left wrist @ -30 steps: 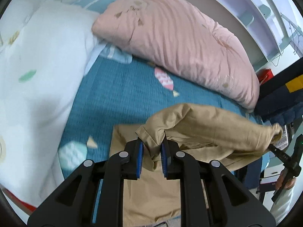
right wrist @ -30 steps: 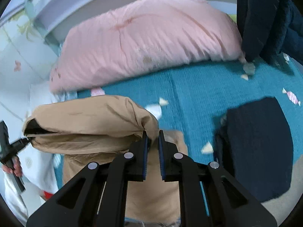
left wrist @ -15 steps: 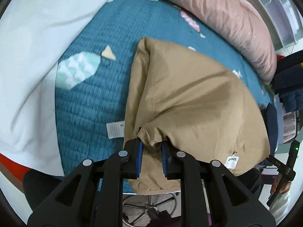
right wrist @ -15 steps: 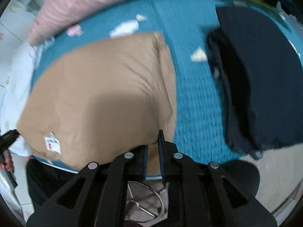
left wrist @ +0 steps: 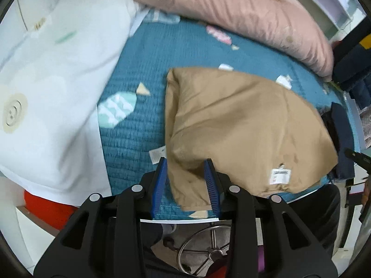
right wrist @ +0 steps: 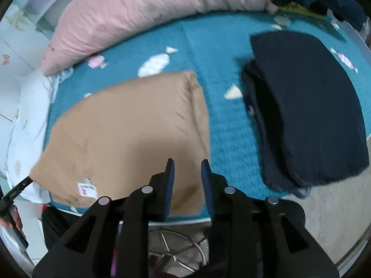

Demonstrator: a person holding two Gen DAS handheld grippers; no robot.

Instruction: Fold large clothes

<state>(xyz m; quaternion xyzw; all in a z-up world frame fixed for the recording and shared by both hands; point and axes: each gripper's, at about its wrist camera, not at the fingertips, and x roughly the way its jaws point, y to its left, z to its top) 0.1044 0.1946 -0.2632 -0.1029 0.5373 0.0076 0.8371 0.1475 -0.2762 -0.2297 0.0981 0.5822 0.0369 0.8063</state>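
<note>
A tan garment (left wrist: pixel 241 125) lies folded flat on the blue quilt (left wrist: pixel 139 69), with a white label near its front edge; it also shows in the right wrist view (right wrist: pixel 129 134). My left gripper (left wrist: pixel 186 164) is open, its blue pads standing either side of the garment's near left corner. My right gripper (right wrist: pixel 186 164) is open over the garment's near right corner. Neither holds cloth.
A pink pillow (left wrist: pixel 243 14) lies along the far side of the bed. A white duvet (left wrist: pixel 46 81) lies at the left. A folded dark navy garment (right wrist: pixel 308 120) lies right of the tan one. A stool base (left wrist: pixel 206 247) stands below the bed edge.
Both grippers brought the tan garment's held edge down toward the front of the bed, then opened and let it go. The garment now lies folded flat.
</note>
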